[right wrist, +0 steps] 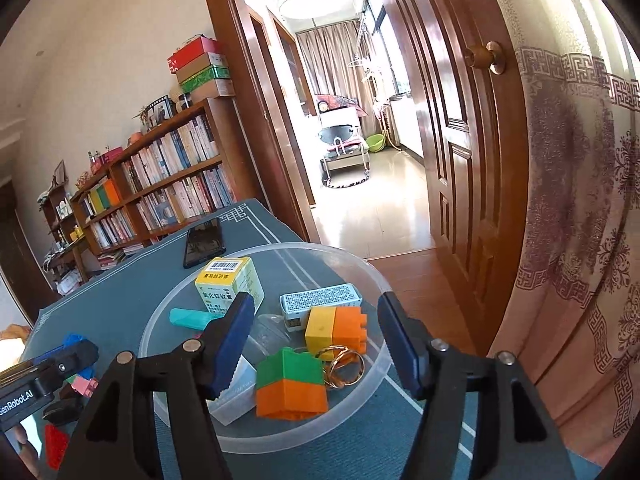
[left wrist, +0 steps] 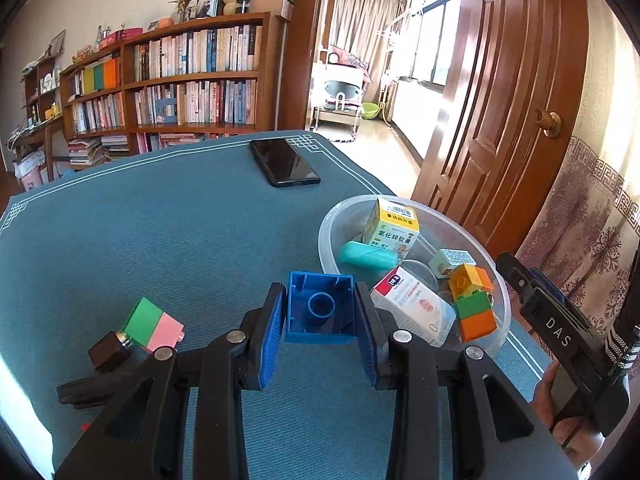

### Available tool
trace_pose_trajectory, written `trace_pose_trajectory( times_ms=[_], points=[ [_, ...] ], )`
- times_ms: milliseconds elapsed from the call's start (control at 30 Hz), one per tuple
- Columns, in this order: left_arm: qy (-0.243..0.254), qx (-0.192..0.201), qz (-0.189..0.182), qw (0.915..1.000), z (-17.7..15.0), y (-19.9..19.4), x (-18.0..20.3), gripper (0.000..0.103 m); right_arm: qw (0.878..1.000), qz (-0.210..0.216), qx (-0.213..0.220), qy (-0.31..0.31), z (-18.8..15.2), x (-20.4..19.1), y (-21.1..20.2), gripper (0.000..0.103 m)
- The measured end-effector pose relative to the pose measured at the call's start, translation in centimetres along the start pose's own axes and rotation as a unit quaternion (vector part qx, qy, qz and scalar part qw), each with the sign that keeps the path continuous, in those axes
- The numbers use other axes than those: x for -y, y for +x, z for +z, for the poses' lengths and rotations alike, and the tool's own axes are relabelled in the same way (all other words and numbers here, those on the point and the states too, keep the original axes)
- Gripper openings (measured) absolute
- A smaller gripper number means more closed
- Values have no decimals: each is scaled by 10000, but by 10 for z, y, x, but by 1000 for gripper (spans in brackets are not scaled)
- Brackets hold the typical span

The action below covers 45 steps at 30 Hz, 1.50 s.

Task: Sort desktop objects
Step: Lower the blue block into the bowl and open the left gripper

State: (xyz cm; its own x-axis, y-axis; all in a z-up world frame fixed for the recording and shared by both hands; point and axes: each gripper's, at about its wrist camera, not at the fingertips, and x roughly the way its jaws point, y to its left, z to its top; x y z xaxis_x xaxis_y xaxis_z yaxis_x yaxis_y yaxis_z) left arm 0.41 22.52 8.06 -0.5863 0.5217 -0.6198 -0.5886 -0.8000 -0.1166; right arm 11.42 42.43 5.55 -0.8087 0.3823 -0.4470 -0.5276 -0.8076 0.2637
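The left gripper [left wrist: 320, 312] held the blue block [left wrist: 321, 307] between its fingers, above the desk [left wrist: 160, 240] beside the bowl [left wrist: 502, 292], evidently for deposit. The right gripper [right wrist: 316, 344] hovered wide over the bowl, empty.

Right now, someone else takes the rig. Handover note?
Left gripper: shut on the blue block, held beside the clear bowl.
Right gripper: open, empty, over the bowl.
Done: boxes, teal case, two-colour blocks and key rings in the bowl.
Left: drop blue block; green-pink block and dark cube on the mat. Phone untouched.
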Motion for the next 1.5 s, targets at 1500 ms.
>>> trace_pose_trajectory(
  times_ms=[1500],
  points=[
    [238,-84,231,9994,18,33,33,65,9991,-257,91,339,1,18,-2,80]
  ],
)
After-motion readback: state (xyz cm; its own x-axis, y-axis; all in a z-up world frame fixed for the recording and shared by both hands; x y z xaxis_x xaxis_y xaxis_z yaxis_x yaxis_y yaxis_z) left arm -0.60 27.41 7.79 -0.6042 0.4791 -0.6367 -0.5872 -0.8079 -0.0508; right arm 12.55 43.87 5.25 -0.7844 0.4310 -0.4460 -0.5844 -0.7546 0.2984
